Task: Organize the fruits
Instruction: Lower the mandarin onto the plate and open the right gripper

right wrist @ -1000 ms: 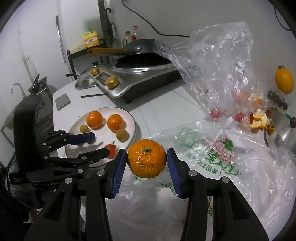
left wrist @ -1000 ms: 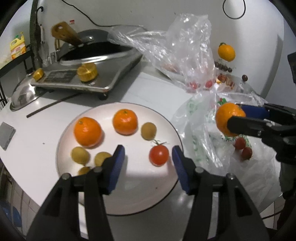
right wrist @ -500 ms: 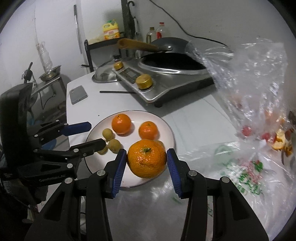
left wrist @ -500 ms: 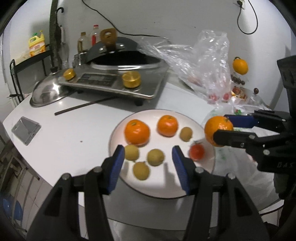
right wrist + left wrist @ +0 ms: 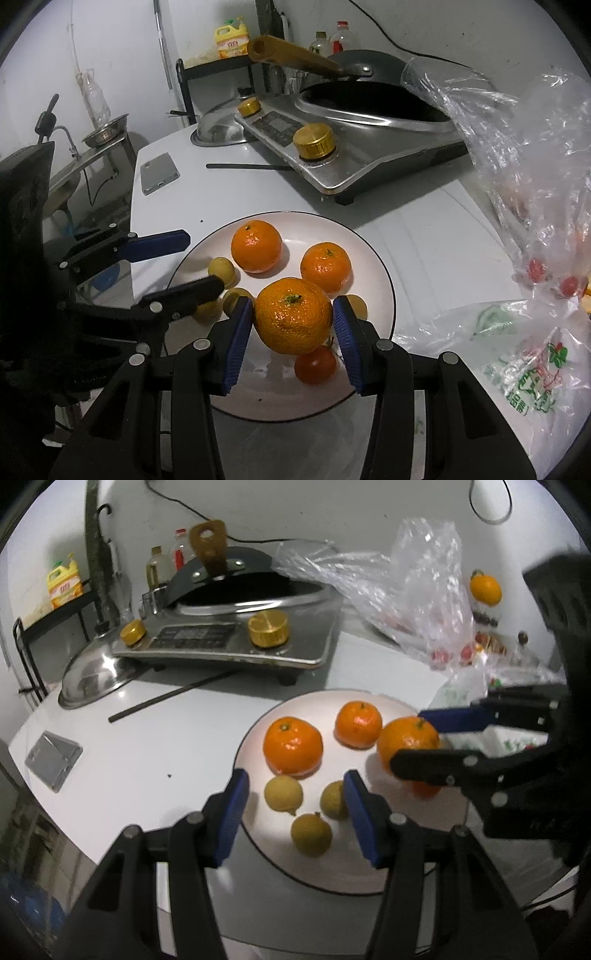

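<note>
The right gripper has carried the mandarin from the bags to above the plate, fingers pinching its soft, light sides gently, while the left gripper hovers wide, empty.

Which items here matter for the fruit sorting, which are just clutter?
Job: held orange in right gripper; plate; two oranges on it; tomato; small yellow fruits.
Clutter: cooktop; phone; pot lid.

two black grippers, ribbed blue finger pads, silver screws
</note>
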Motion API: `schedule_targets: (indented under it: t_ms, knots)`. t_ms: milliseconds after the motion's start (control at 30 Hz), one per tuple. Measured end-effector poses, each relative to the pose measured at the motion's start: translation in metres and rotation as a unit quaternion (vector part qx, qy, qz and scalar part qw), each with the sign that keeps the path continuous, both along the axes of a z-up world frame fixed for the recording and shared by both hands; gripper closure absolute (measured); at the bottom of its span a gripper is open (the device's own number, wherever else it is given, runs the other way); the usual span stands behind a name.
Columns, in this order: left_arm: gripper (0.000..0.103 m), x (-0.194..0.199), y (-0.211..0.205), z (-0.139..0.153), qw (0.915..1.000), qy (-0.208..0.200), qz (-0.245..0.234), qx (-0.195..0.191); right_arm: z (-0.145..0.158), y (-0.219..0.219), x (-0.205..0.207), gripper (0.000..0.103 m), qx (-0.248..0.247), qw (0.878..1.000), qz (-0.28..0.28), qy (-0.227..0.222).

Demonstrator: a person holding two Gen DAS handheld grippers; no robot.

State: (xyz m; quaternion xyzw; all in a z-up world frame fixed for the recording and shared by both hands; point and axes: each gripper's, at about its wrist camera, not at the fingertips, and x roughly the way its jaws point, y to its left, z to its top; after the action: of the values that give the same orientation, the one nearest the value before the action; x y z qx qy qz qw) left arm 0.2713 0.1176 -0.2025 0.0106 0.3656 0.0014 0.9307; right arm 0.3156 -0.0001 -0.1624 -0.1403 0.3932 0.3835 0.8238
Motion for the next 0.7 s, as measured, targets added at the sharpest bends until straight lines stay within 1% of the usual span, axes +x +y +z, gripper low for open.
schedule_targets:
  t_ms: [67, 200, 433, 700]
  knots:
    - [0.048, 0.002, -0.002, -0.004, 0.9999, 0.005, -0.004, 0.011, -0.001, 0.001, 0.002, 0.055, -0.001, 1.000, 0.001, 0.002]
    - [0.048, 0.002, 0.001, -0.003, 0.9999, 0.004, 0.001, 0.017, -0.005, 0.004, 0.004, 0.055, -0.002, 1.000, 0.005, 0.005]
    - [0.048, -0.003, 0.015, -0.007, 0.9997, 0.008, 0.019, 0.015, -0.011, 0.015, 0.005, 0.055, -0.004, 1.000, 0.018, 0.012]
    - [0.048, -0.003, 0.021, -0.009, 0.9997, 0.009, 0.023, 0.006, -0.019, 0.028, 0.012, 0.055, -0.008, 0.999, 0.021, 0.029]
